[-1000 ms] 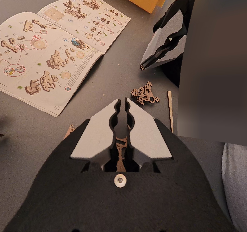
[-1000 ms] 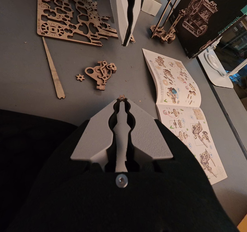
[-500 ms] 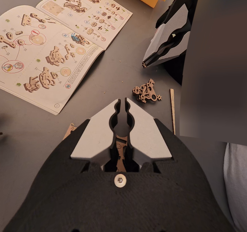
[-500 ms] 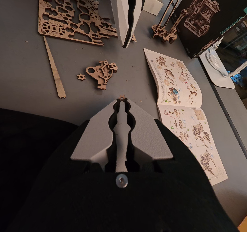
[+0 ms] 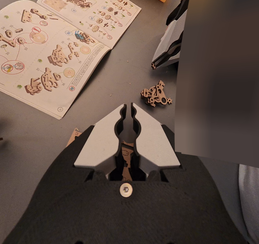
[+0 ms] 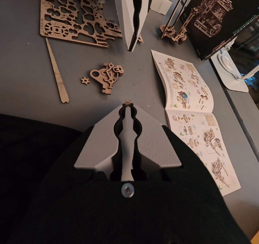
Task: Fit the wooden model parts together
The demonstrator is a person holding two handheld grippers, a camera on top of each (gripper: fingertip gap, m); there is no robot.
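Two small wooden gears are showing: one pinched in the closed right tool (image 6: 127, 105), one lying loose (image 6: 85, 81) on the tabletop (image 6: 28, 68) beside the wooden subassembly (image 6: 107, 78). That subassembly is sitting above and left of the held gear (image 6: 127, 102), nearer the right tool. Left tool (image 5: 128, 105) is hovering slightly parted, empty, near one fretted sheet (image 6: 70, 19) and one booklet (image 6: 196, 111).

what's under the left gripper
A laser-cut wooden parts sheet lies on the grey table under the left gripper: one corner and a strip show between its fingers. The gripper's body covers the rest.
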